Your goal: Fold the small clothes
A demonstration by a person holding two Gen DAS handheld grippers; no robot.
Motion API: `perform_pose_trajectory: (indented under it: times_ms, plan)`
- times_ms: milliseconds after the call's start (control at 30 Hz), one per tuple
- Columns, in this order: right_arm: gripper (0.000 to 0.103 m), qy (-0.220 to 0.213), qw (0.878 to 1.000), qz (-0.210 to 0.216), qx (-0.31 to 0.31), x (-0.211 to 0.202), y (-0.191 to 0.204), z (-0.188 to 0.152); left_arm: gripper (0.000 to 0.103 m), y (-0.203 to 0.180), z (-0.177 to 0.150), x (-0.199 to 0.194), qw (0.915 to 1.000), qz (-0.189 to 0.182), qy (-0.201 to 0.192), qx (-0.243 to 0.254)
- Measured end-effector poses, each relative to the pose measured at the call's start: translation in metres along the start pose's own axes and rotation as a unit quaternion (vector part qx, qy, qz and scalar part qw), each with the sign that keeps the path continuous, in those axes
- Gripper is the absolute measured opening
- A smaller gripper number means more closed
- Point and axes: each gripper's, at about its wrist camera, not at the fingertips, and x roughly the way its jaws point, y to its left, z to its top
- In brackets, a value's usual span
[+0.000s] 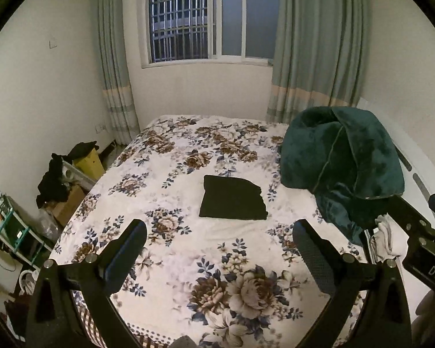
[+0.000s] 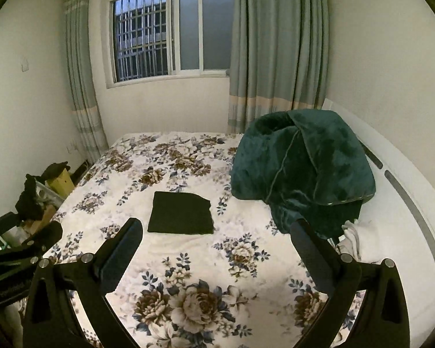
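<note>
A small black garment (image 1: 232, 198) lies folded into a flat rectangle in the middle of the floral bedspread (image 1: 188, 261); it also shows in the right wrist view (image 2: 181, 213). My left gripper (image 1: 219, 229) is open and empty, held above the bed's near part, short of the garment. My right gripper (image 2: 216, 227) is open and empty too, just near of the garment. The right gripper's body shows at the right edge of the left wrist view (image 1: 420, 232), and the left gripper's body at the left edge of the right wrist view (image 2: 23, 249).
A dark green plush blanket (image 1: 342, 165) is heaped at the bed's right side, with a white cloth (image 1: 387, 240) below it. A white headboard (image 2: 406, 203) runs along the right. Boxes, dark clothes (image 1: 55, 179) and a shelf (image 1: 11, 226) crowd the floor at left. Window and curtains behind.
</note>
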Motion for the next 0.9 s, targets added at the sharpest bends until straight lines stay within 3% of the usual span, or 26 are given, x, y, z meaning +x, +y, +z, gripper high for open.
perform_pose_trajectory:
  times_ms: [433,900]
  plan:
    - [0.103,-0.004,1.000,0.007,-0.009,-0.018,-0.008,0.002,0.103,-0.002,-0.001,-0.017,0.9995,0.012,-0.026,-0.015]
    - [0.103,-0.007,0.999,0.028,-0.017,-0.001,-0.015,0.018,0.103,-0.005,0.001,-0.022,0.9992,0.024,-0.029,-0.017]
